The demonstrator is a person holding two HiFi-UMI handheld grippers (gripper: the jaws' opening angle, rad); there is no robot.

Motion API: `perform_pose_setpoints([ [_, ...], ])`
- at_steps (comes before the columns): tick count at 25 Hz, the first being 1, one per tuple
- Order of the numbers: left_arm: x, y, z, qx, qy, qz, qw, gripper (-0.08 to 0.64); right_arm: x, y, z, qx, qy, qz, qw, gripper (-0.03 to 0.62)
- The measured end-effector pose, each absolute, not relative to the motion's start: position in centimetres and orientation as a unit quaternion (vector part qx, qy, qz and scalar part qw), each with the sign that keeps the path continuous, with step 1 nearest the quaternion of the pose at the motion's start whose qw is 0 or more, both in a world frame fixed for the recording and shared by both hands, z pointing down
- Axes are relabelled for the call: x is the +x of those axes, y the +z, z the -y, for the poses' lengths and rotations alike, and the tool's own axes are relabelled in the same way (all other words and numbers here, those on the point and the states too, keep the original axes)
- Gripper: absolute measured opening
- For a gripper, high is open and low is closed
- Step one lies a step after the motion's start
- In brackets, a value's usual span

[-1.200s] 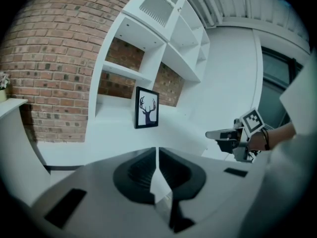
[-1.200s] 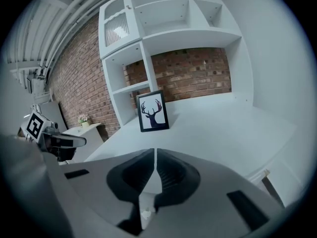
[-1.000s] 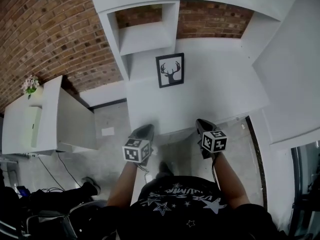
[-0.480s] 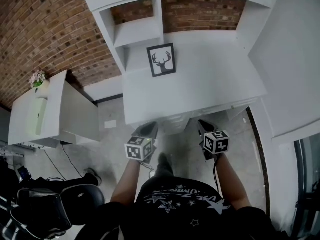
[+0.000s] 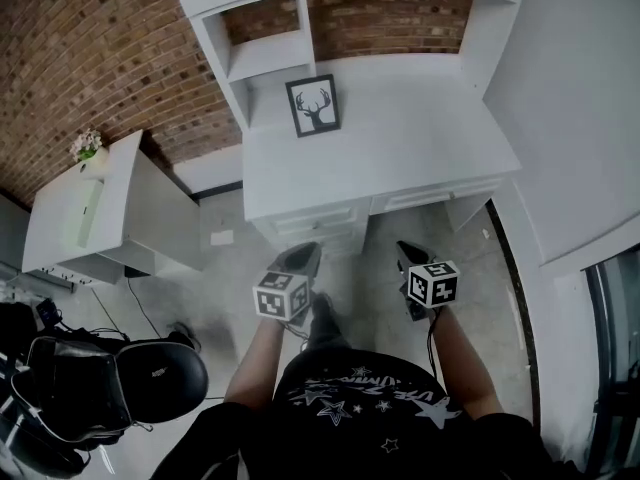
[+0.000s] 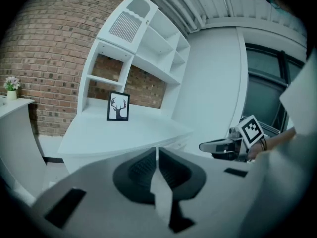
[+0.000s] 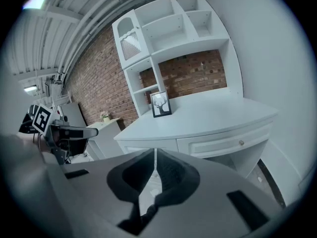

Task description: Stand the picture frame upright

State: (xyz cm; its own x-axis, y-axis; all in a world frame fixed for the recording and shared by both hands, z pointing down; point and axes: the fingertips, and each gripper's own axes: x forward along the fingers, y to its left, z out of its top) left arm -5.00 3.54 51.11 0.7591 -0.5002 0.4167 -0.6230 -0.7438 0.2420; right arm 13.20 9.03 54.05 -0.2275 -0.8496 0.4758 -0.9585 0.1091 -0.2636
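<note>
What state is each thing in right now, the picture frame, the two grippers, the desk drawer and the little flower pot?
picture frame: upright at the back of the desk, untouched.
left gripper: jaws shut, empty, short of the desk.
right gripper: jaws shut, empty, short of the desk.
desk drawer: closed.
flower pot: upright on the side cabinet.

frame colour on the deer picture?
Black picture frame around a white print with a black deer head; clearest in the right gripper view.
</note>
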Motion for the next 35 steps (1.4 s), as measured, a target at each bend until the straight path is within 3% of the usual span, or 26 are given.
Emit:
perform_pose_setpoints([
  [35, -9.2, 52.7, -19.9, 0.897, 0.194, 0.341, 0.204, 0.031, 6.3, 56.9, -21.0, 0.533, 0.281, 0.790, 0.111, 0.015],
])
